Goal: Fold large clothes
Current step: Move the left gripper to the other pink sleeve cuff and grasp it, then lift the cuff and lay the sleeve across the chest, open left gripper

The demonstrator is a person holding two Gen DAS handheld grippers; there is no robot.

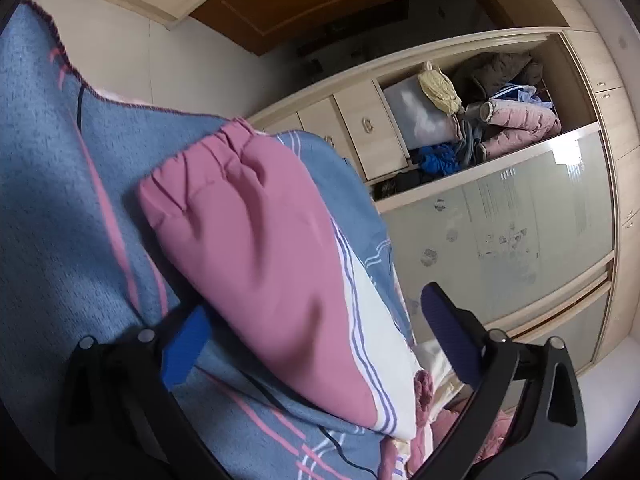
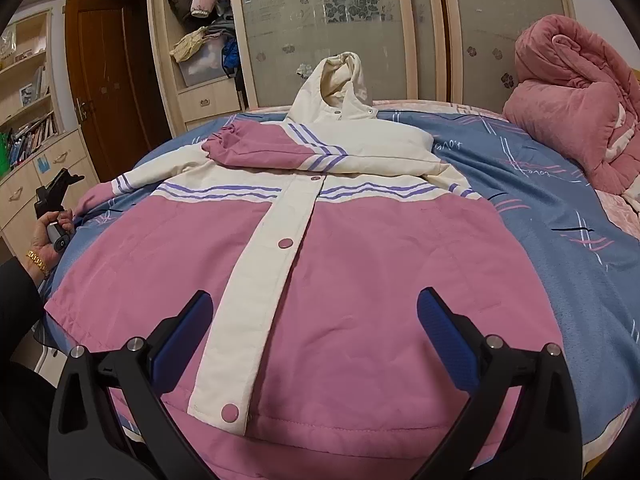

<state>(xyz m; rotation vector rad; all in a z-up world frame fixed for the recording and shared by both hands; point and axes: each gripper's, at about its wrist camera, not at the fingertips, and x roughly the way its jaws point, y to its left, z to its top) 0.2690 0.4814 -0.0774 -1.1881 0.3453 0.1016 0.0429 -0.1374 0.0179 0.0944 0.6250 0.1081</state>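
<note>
A pink and cream hooded jacket with purple stripes lies face up on the bed's blue blanket. One sleeve is folded across the chest; the other sleeve lies out to the left. My right gripper is open, just above the jacket's lower hem. My left gripper is open at the left sleeve, fingers on either side of the pink cuff end, not closed on it. It also shows in the right wrist view, held in a hand at the bed's left edge.
A rolled pink quilt sits at the bed's far right. A wardrobe with frosted sliding doors and an open shelf of clothes stands behind the bed. A brown door and bookshelves are on the left.
</note>
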